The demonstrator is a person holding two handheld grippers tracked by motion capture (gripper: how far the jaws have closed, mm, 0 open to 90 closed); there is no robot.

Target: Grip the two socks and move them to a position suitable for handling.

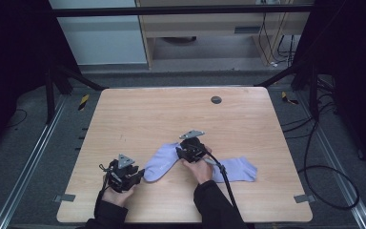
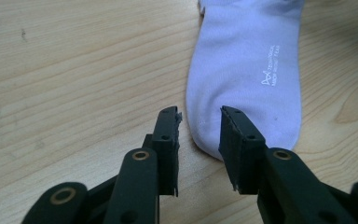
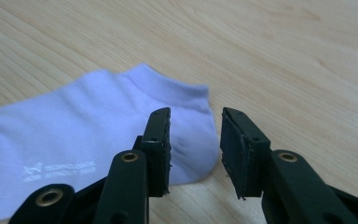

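Two lavender socks lie on the near half of the desk (image 1: pixel 138 109). The left sock (image 1: pixel 162 162) runs slantwise from the near left up toward the centre; the right sock (image 1: pixel 238 169) lies flat, just right of the right hand (image 1: pixel 201 169). Whether the two overlap under that hand we cannot tell.

Left tool (image 2: pixel 198 140): released, jaws parted, one on each side of the left sock's (image 2: pixel 247 79) rounded end, pads clear of the cloth. Small white print shows on the fabric.

Right tool (image 3: pixel 195 149): likewise released, nothing clamped. Its jaws stand over the far end of the left sock (image 3: pixel 93 126), by the ribbed cuff and heel, pointing steeply down.

Step in hand, as we judge it: both ends let go, the sock laid out flat, perhaps for pairing or folding. The next move likely calls for a fresh pinch, pads brought low enough to catch the thin cloth against the desk without sliding it.

Pose: left hand (image 1: pixel 116 193) low at the near left edge, its tool (image 1: pixel 132 177) pointing right, toward the sock's end. Right forearm comes in from the near edge, its tool (image 1: pixel 187 151) tipped over the middle. Dark sleeves on both. A small dark disc (image 1: pixel 216 99) sits far off, well apart.
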